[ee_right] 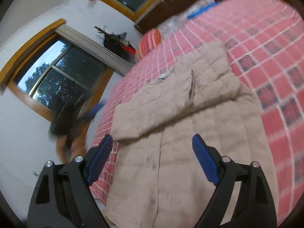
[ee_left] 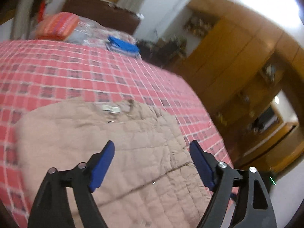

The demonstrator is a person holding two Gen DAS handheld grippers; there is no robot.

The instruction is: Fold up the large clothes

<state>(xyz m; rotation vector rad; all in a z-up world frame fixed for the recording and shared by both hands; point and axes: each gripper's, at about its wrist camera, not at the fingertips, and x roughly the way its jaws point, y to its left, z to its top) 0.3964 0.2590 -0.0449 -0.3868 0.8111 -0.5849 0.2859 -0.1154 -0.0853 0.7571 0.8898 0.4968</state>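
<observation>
- The jacket (ee_left: 114,142), a beige quilted one, is lying flat on the bed (ee_left: 76,72), which has a red checked cover.
- The left gripper (ee_left: 152,144) is spread wide with nothing in it, and it hangs over the jacket. The collar and label are up ahead of it.
- The right gripper (ee_right: 153,138) is spread wide too and has nothing in it. It sits over the jacket's button line.
- In the right view one sleeve (ee_right: 152,112) is folded across the chest.
- A striped pillow (ee_left: 57,26) and something blue (ee_left: 123,45) sit at the far end of the bed, well apart from the jacket.
- Windows (ee_right: 57,76) show on the wall in the right view, and a wooden wardrobe (ee_left: 237,57) in the left view.
- Both views are pretty blurry, so I can't make out the fine detail.
</observation>
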